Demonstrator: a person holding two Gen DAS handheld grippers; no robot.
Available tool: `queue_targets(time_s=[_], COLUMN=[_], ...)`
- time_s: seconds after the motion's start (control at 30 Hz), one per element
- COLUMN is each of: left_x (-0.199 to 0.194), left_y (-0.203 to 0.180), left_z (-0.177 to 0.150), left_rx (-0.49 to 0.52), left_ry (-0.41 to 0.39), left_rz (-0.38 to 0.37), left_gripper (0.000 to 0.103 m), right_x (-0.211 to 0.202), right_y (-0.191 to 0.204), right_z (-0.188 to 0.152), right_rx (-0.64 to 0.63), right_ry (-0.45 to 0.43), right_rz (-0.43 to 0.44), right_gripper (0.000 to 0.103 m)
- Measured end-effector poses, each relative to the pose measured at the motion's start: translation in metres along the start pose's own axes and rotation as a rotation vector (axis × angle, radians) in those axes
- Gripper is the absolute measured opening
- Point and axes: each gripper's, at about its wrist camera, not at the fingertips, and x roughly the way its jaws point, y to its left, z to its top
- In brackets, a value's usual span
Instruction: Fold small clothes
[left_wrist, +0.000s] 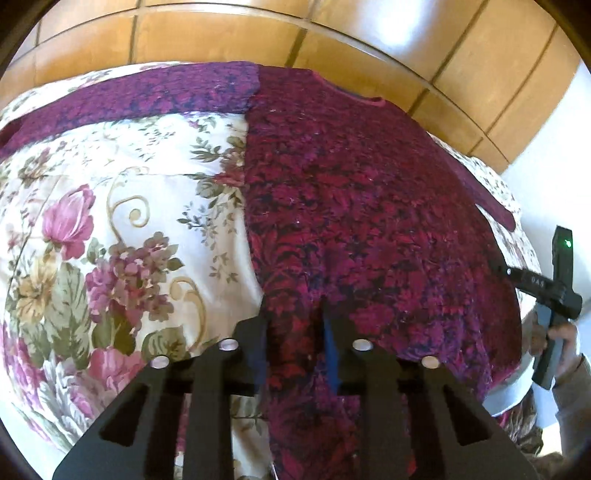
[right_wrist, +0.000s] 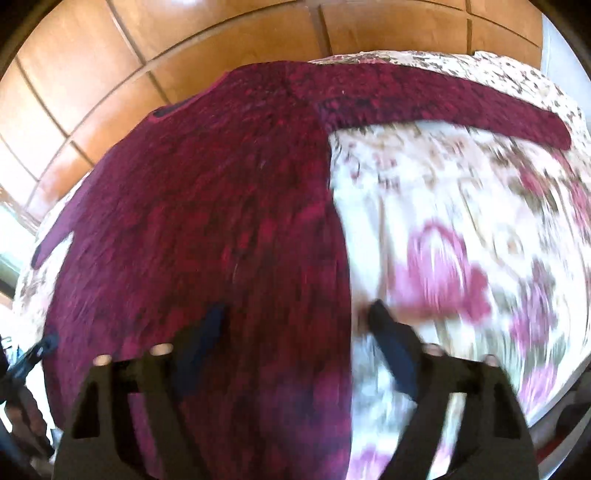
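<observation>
Left wrist view: left gripper, jaws apart, straddles the sweater hem on the bed. Right wrist view, blurred: right gripper, jaws wide apart over the sweater's side edge. Pre-grasp; next, close on fabric.

Only readable marking: small pale characters, approx "0A8" or "DAS", on the black bar of the right gripper as seen at the right edge of the left wrist view; too small and tilted to be sure of the exact chars. Just above it, a green indicator light glows on the same device's upright black part, no text by it. Right wrist view is motion-blurred; no text, label, brand or number legible there. Sweater and floral bedspread carry patterns only, no lettering.
</observation>
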Motion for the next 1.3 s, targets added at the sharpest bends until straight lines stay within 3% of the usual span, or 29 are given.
queue_targets(time_s=[0.03, 0.1, 0.2, 0.37, 0.43, 0.53, 0.6, 0.63, 0.77, 0.87, 0.97, 1.0, 1.1, 1.3], left_x=[0.000, 0.000, -0.009, -0.011, -0.014, -0.028, -0.037, -0.039, -0.025, -0.006, 0.016, 0.024, 0.042, 0.067], left_y=[0.000, 0.000, 0.006, 0.015, 0.018, 0.014, 0.010, 0.007, -0.010, -0.028, -0.048, -0.052, -0.058, -0.051], left_z=[0.001, 0.004, 0.006, 0.002, 0.002, 0.009, 0.018, 0.024, 0.047, 0.059, 0.069, 0.072, 0.077, 0.089], left_rx=[0.006, 0.012, 0.022, 0.028, 0.013, -0.001, 0.000, -0.004, -0.004, 0.033, 0.092, 0.107, 0.118, 0.084], left_ry=[0.000, 0.002, -0.006, 0.019, 0.030, -0.022, -0.070, -0.094, -0.110, -0.093, -0.080, -0.066, -0.033, 0.011], left_rz=[-0.001, -0.007, -0.009, 0.020, 0.017, 0.025, 0.020, 0.015, -0.024, -0.034, -0.020, -0.019, -0.010, -0.003], left_gripper=[0.019, 0.017, 0.015, 0.016, 0.022, 0.033, 0.041, 0.048, 0.049, 0.051, 0.061, 0.061, 0.061, 0.061], right_x=[-0.005, -0.009, -0.024, -0.022, -0.022, -0.024, -0.026, -0.027, -0.027, -0.022, -0.015, -0.012, -0.006, 0.009], right_y=[0.002, 0.001, 0.013, 0.017, 0.012, 0.002, -0.007, -0.012, -0.063, -0.109, -0.159, -0.172, -0.212, -0.267], right_z=[-0.007, -0.013, -0.019, -0.033, -0.036, -0.032, -0.022, -0.018, 0.020, 0.049, 0.081, 0.089, 0.115, 0.154], right_rx=[0.006, 0.011, -0.024, -0.070, -0.052, -0.004, 0.041, 0.070, 0.262, 0.396, 0.547, 0.588, 0.696, 0.824], right_ry=[0.008, 0.018, 0.006, 0.056, 0.055, 0.048, 0.019, 0.003, -0.096, -0.155, -0.207, -0.214, -0.253, -0.288], right_rz=[0.026, 0.062, 0.075, 0.044, 0.040, 0.059, 0.066, 0.070, 0.047, 0.005, -0.009, -0.019, -0.040, -0.085], right_gripper=[0.045, 0.021, 0.017, 0.017, 0.018, 0.037, 0.057, 0.062, 0.074, 0.073, 0.064, 0.057, 0.049, 0.045])
